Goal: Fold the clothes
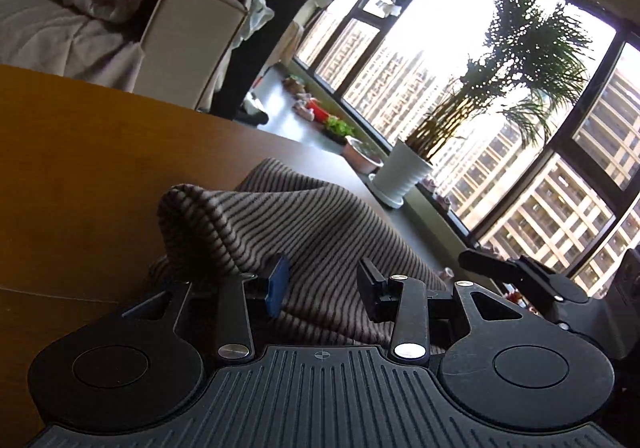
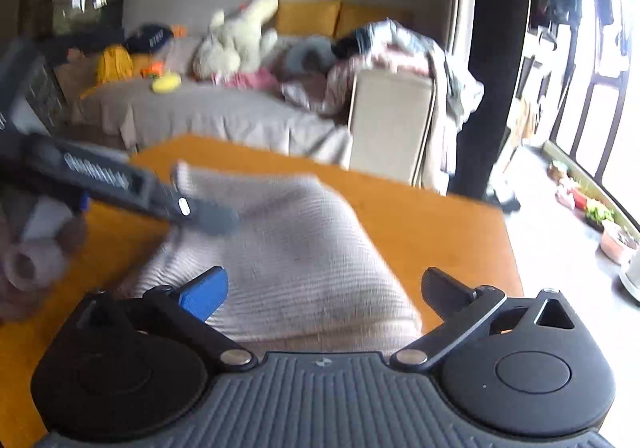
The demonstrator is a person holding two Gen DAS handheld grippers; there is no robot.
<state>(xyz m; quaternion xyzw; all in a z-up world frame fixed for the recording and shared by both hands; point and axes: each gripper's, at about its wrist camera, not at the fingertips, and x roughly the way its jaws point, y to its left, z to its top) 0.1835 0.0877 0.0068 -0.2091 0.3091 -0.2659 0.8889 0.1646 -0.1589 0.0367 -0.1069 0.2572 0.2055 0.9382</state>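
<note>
Jaws of both grippers are seen spread, with nothing pinched between them. On the left gripper (image 1: pixel 323 286) a moderate gap is kept, and the striped garment (image 1: pixel 304 232) is seen through it, rising just ahead of the tips; whether the cloth is touched by the blue pad cannot be told. On the right gripper (image 2: pixel 324 290) the jaws are set wide apart above the same garment (image 2: pixel 296 244), which lies on the orange wooden surface (image 2: pixel 432 216).

The garment is gathered into a compact, layered bundle rather than spread flat: one rounded, doubled edge is raised at its far side in the left view, and a smooth, roughly rectangular top layer is shown in the blurred right view. At least one fold is therefore judged to be present. Whether more folding is wanted, or the piece is already finished and being released, is not settled by these views; both are fitted equally.

More clothes are heaped on the sofa (image 2: pixel 224 116) beyond the surface, so further pieces may be left, though their state cannot be told.
</note>
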